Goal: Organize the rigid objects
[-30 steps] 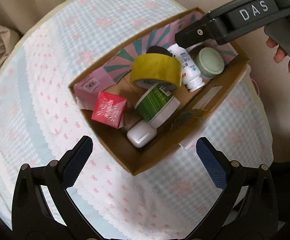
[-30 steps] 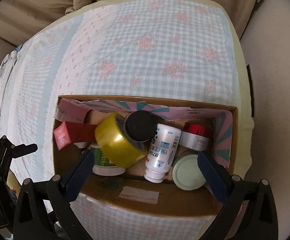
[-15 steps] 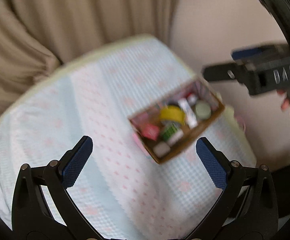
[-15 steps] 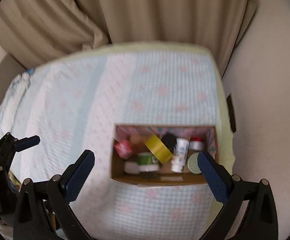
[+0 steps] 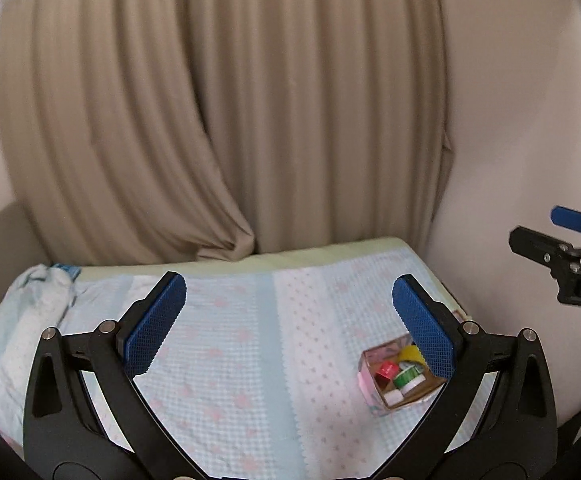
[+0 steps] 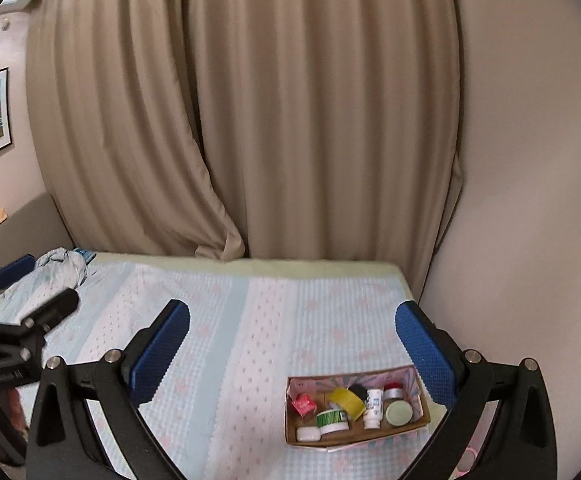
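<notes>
Both grippers held high, away from the bed. Left gripper [image 5: 289, 324] spread wide, empty; right gripper [image 6: 292, 354] also wide apart, empty. Cardboard box [image 6: 354, 438] lower right of right-wrist frame, holding yellow tape roll [image 6: 347, 401], white bottle [image 6: 372, 407], green-lidded jar [image 6: 399, 413]. Task looks finished, everything boxed; next move likely just a check.

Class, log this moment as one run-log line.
left gripper: open, empty | right gripper: open, empty | cardboard box: on bed, filled | both raised clear

Open bedspread [image 6: 226, 320] left of box [image 6: 354, 436]; wall [image 6: 530, 240] crowds its right
</notes>
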The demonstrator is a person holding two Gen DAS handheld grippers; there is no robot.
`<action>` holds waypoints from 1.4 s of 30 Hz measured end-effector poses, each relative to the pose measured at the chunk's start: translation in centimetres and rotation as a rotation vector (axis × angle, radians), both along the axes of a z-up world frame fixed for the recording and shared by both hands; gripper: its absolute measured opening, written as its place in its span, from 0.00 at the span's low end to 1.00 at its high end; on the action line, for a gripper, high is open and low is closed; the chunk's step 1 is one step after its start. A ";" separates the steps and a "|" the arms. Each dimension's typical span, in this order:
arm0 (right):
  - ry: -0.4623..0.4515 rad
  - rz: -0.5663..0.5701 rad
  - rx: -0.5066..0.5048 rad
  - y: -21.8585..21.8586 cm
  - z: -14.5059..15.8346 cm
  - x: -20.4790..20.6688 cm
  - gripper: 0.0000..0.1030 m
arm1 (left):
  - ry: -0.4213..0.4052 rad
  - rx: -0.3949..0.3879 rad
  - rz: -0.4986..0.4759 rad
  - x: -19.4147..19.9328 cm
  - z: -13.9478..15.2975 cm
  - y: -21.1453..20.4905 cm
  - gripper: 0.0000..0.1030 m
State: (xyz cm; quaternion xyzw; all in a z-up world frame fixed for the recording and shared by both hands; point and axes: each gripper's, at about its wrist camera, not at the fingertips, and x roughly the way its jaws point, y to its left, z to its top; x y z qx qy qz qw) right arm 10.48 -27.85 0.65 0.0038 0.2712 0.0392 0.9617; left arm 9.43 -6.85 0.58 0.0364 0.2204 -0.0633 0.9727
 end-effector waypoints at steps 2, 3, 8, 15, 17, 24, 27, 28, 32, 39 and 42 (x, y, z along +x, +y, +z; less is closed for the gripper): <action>-0.039 -0.008 -0.011 0.8 -0.2 -1.3 1.00 | -0.015 -0.020 0.027 -1.2 -0.1 1.3 1.00; -0.051 -0.008 -0.009 1.1 -0.2 -1.7 1.00 | -0.020 -0.028 0.045 -1.7 -0.2 1.8 1.00; -0.089 -0.002 -0.027 2.2 -0.5 -2.9 1.00 | -0.039 -0.040 0.068 -2.8 -0.4 2.7 1.00; -0.096 -0.004 -0.011 2.2 -0.4 -3.1 1.00 | -0.040 -0.022 0.079 -3.1 -0.6 2.7 1.00; -0.097 -0.007 -0.008 2.2 -0.5 -3.1 1.00 | -0.038 -0.025 0.078 -3.1 -0.6 2.8 1.00; -0.099 -0.013 -0.005 2.3 -0.5 -2.9 1.00 | -0.041 -0.031 0.078 -3.1 -0.4 2.8 1.00; -0.100 -0.012 -0.012 2.4 -0.5 -3.0 1.00 | -0.045 -0.036 0.077 -3.2 -0.3 2.8 1.00; -0.102 -0.012 -0.012 2.4 -0.4 -3.0 1.00 | -0.046 -0.037 0.076 -3.2 -0.3 2.8 1.00; -0.104 -0.013 -0.012 2.5 -0.3 -3.2 1.00 | -0.051 -0.035 0.074 -3.2 -0.3 2.6 1.00; -0.109 -0.019 -0.011 2.6 -0.3 -3.2 1.00 | -0.059 -0.043 0.079 -3.4 -0.2 2.7 1.00; -0.109 -0.019 -0.012 2.6 -0.3 -3.2 1.00 | -0.063 -0.046 0.079 -3.4 0.0 2.8 1.00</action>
